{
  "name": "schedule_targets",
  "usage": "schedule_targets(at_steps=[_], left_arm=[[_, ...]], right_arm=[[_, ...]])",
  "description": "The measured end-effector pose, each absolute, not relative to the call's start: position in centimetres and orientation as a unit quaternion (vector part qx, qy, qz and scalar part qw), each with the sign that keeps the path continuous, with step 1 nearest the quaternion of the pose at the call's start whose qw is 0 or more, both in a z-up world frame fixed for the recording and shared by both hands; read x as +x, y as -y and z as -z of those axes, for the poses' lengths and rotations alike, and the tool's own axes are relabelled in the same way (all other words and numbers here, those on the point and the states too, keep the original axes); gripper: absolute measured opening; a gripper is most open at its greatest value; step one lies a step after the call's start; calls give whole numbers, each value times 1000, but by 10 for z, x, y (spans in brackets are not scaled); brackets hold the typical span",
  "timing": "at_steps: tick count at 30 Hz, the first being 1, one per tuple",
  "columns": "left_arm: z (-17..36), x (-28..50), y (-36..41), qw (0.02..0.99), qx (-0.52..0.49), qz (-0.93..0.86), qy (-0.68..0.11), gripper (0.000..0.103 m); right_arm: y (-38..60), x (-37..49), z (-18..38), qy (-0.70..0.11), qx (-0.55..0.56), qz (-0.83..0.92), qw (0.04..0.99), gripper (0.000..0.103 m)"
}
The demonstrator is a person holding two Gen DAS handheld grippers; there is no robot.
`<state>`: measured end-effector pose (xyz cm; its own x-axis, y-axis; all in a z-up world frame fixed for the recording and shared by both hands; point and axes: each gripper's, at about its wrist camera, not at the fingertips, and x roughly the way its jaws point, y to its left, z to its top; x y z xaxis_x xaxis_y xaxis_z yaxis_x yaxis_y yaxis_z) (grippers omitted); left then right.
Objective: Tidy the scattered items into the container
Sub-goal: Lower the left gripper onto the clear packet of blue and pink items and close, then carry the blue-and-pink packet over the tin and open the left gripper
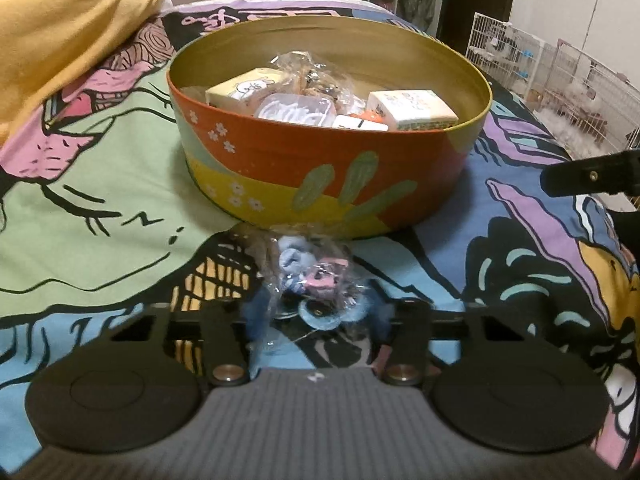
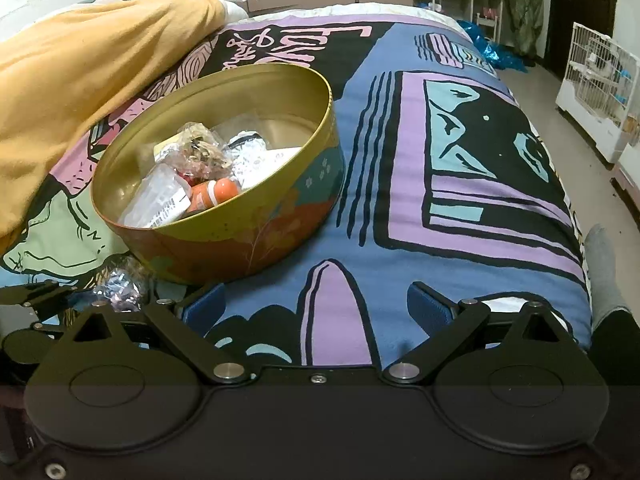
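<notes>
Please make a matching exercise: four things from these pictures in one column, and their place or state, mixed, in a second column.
1. left tool
2. right tool
3. round tin
4. yellow blanket

a. open, nothing between its fingers
b. heaped on the bed, beyond the tin
c. around a clear bag of small toys
d. holds boxes and packets

Pairs: 1-c, 2-a, 3-d, 4-b
</notes>
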<state>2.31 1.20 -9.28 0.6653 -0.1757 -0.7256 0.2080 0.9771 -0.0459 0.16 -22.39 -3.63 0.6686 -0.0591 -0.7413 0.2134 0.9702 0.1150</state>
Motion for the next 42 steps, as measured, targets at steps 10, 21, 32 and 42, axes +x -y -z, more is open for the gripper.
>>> schedule_targets(at_steps=[10, 21, 32, 42], left_arm=[[75, 2, -24, 915, 17, 104, -390, 38], [28, -10, -56, 932, -15, 76, -353, 38], [-27, 3, -47, 950, -3, 92, -297, 38], [-50, 34, -19, 954, 22, 116, -277, 38]], right_arm=[[224, 2, 38, -400, 96, 77, 908, 97], [222, 3, 39, -402, 97, 73, 907, 97], [224, 3, 38, -400, 104, 71, 908, 97], [227, 3, 37, -396, 117, 70, 908, 97]])
